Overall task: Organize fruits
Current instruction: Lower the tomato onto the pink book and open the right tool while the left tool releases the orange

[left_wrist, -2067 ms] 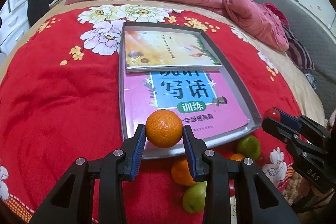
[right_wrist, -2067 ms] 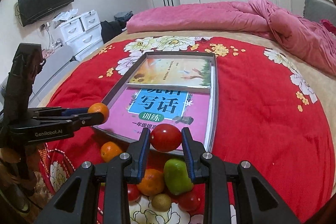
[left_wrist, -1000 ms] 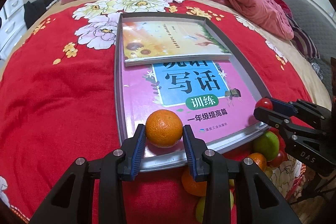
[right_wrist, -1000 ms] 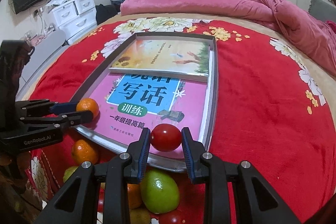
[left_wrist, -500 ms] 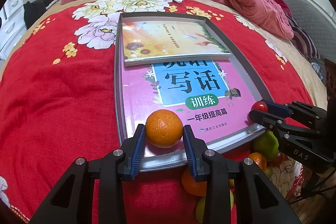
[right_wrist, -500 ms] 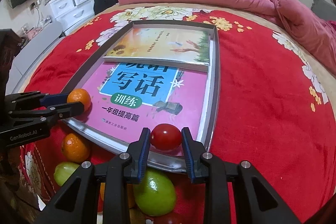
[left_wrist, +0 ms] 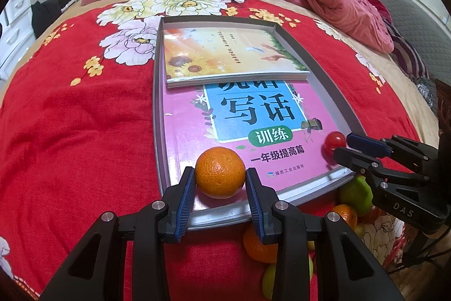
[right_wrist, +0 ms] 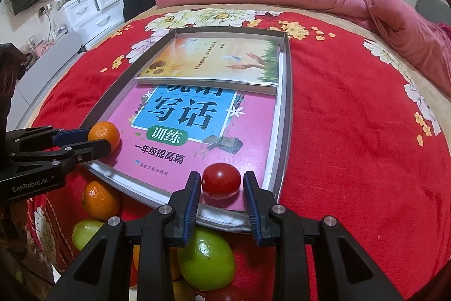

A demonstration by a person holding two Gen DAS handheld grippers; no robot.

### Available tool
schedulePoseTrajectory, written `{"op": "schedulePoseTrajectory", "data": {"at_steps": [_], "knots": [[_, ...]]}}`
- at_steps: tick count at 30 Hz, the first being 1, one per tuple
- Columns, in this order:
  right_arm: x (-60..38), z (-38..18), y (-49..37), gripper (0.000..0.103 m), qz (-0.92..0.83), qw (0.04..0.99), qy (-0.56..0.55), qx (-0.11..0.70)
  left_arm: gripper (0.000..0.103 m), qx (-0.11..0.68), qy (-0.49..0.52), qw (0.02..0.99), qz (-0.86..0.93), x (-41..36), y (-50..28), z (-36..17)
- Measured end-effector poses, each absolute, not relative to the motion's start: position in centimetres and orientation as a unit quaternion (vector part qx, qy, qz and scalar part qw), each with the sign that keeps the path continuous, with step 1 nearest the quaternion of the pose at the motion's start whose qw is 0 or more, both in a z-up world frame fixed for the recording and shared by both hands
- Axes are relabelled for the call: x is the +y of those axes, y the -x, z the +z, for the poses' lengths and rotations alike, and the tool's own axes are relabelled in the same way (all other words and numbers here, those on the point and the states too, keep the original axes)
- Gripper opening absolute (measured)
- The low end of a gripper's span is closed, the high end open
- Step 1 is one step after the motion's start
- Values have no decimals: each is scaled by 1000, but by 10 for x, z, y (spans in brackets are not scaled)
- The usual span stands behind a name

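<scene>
The pink book's (right_wrist: pixel 197 131) cover lies bare between the orange (left_wrist: pixel 220 172) and tomato (right_wrist: pixel 221 181), bounded by the tray's (right_wrist: pixel 285 114) raised rim, the sunflower book (right_wrist: pixel 217 61) stacked farther back, and loose fruit (right_wrist: pixel 207 261) crowding the tray's near edge.

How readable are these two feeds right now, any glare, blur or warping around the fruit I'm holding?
Left wrist view: sharp, evenly lit; the round orange mandarin casts a soft shadow on the glossy pink book cover; fisheye bows the grey metal tray, corners dark. Right wrist view: equally sharp; small highlights on the shiny red tomato and the green fruit below; the bed edges curve.
</scene>
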State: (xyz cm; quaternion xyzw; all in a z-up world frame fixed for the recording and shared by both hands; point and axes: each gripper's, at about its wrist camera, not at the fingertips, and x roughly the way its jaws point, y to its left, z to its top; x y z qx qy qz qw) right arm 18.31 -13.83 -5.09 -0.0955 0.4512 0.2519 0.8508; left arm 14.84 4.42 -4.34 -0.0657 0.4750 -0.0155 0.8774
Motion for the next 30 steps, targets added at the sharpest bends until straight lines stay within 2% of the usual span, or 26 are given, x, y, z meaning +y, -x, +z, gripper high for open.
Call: {"op": "schedulePoseTrajectory", "data": {"at_steps": [9,21,25,30], "knots": [[-136,-46,-179,44,261,856,96,435,39,473,71,878,-19,45,-148,-44],[-140,-38,-176,56,261,866,87,418,48,467,79,880,-28,45,-146,-40],[-141,-36,-175,60,258,869,85,413,60,461,78,883,-25,45,-144,-36],[-145,-32,-174,64,254,875,78,405,60,453,91,886,-23,51,-142,-31]]}}
